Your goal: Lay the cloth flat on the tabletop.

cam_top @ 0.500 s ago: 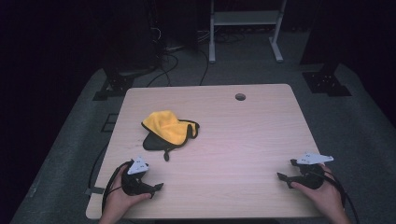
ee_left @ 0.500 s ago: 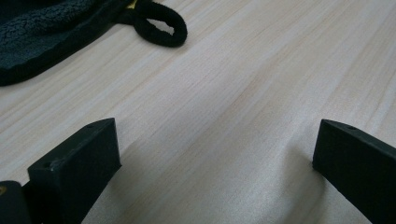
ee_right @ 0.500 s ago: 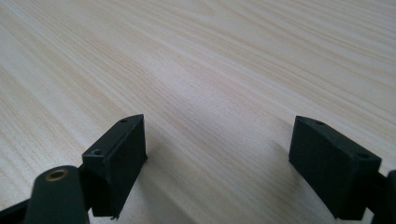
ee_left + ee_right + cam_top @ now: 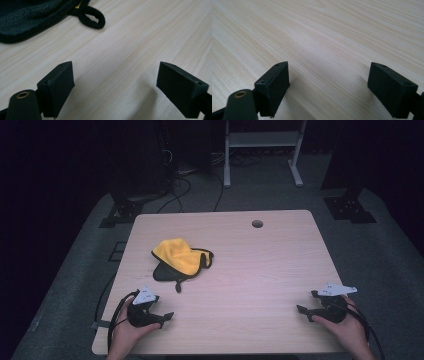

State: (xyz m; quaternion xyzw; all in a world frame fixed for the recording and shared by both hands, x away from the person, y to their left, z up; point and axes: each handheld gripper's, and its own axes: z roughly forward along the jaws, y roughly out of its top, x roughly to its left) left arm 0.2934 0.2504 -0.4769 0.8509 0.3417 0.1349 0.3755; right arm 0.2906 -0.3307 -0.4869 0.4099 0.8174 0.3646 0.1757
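Nothing has moved in the last half second: your left gripper (image 4: 161,316) and right gripper (image 4: 306,302) sit near edge, jaws spread, empty. Cloth (image 4: 181,258) lies far-left of centre, untouched; the reach hasn't begun.

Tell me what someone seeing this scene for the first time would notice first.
The eye goes first to the yellow and black cloth, lying crumpled on the left half of the pale wooden table, the only bright colour against the dark room. Next come the two hand-held tools at the near edge: the left gripper close below the cloth and the right gripper far off at the opposite side, both with jaws open and nothing between them.
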